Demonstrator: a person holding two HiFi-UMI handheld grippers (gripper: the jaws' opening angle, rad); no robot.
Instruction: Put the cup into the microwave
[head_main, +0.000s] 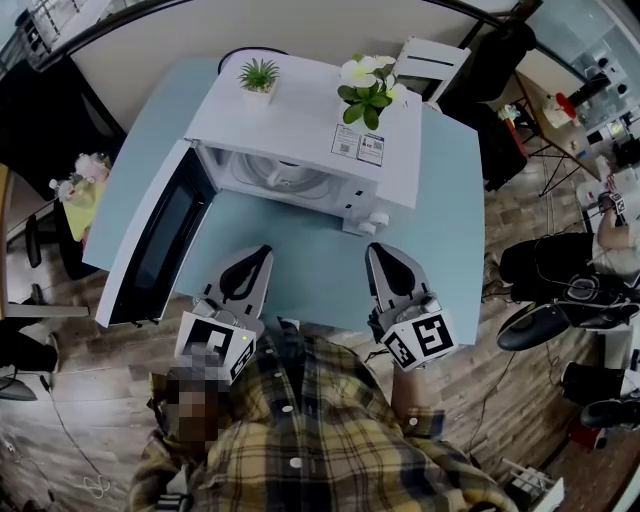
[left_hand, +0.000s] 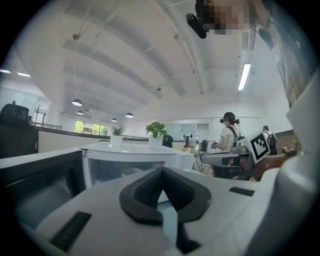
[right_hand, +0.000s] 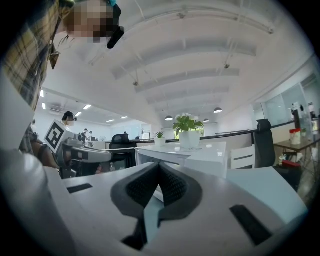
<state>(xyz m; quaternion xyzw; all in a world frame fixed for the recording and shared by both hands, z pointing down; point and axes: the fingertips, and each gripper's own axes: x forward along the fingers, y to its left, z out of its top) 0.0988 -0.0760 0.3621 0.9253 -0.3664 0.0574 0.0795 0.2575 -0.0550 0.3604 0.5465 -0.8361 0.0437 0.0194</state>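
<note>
A white microwave (head_main: 310, 130) stands on the pale blue table (head_main: 300, 265) with its door (head_main: 150, 240) swung wide to the left. Inside the lit cavity sits a white, cup-like shape (head_main: 288, 178); behind the cavity's edge, that pale cup-like shape (left_hand: 131, 172) is dim in the left gripper view. My left gripper (head_main: 262, 252) (left_hand: 161, 170) hovers over the table's front edge, jaws together and empty, pointing at the cavity. My right gripper (head_main: 376, 250) (right_hand: 159, 166) is level beside it, also shut on nothing, facing the microwave's right end (right_hand: 200, 157).
Two small potted plants (head_main: 259, 75) (head_main: 368, 92) stand on the microwave's top. A white chair (head_main: 435, 62) is behind the table. To the right are black chairs, cables and another person (head_main: 612, 235) on the wooden floor.
</note>
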